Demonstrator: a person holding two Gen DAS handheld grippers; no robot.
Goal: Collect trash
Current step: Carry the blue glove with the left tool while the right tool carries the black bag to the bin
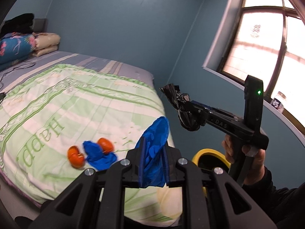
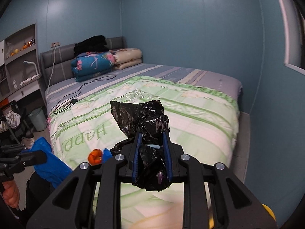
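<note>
My left gripper [image 1: 154,143] is shut on a crumpled blue glove [image 1: 155,133], held above the bed's foot. In the left wrist view the right gripper [image 1: 187,107] hangs to the right, shut on a crumpled black plastic bag [image 1: 177,97]. The right wrist view shows the same black plastic bag [image 2: 143,114] pinched between my right gripper's [image 2: 151,133] blue pads. On the green quilt [image 1: 66,99] lie two orange peel pieces [image 1: 75,155] [image 1: 105,144] and another blue glove [image 1: 95,152] between them. A yellow-rimmed bin [image 1: 209,157] stands below the right gripper, beside the bed.
Folded bedding [image 2: 93,64] and a dark garment are piled at the headboard, with a cable [image 2: 76,95] trailing across the sheet. Shelves [image 2: 19,57] and a pale bin [image 2: 37,118] stand left of the bed. A window [image 1: 266,47] with a white sill is at the right wall.
</note>
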